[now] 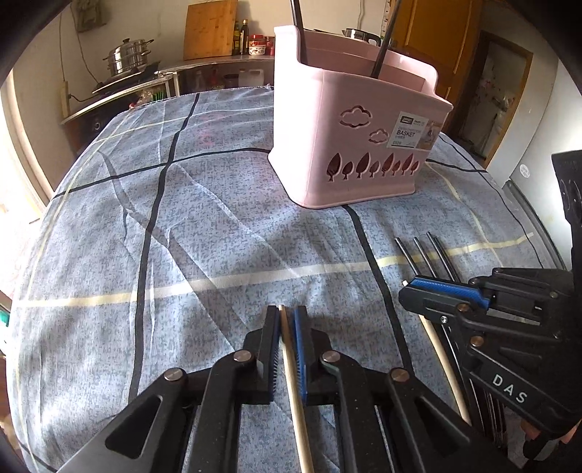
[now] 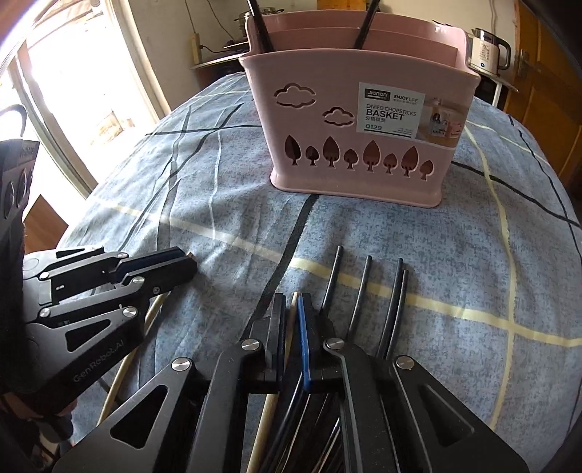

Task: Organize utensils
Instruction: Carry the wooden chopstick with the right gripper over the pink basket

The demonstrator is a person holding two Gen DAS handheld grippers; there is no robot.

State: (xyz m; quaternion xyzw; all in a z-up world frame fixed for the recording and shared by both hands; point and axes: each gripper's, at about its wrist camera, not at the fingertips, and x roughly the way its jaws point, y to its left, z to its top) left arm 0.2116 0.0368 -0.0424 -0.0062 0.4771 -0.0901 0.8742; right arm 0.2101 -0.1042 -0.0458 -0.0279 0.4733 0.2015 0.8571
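On the blue checked cloth (image 1: 218, 236), each gripper pinches one pale wooden chopstick lengthwise: the left gripper (image 1: 287, 327) holds its chopstick (image 1: 296, 400), the right gripper (image 2: 294, 313) its own (image 2: 267, 418), both long axes pointing toward the pink divided basket (image 2: 327, 123) ahead. The right stands nearer the basket. Four dark chopsticks (image 2: 363, 283) lie just beside the right jaws; two dark utensils already stand inside, leaving the front compartment seemingly free.

Basket (image 2: 358, 145) on the tablecloth (image 2: 218, 203), two chopsticks (image 2: 365, 23) inside, loose chopsticks (image 2: 394, 302) before it.
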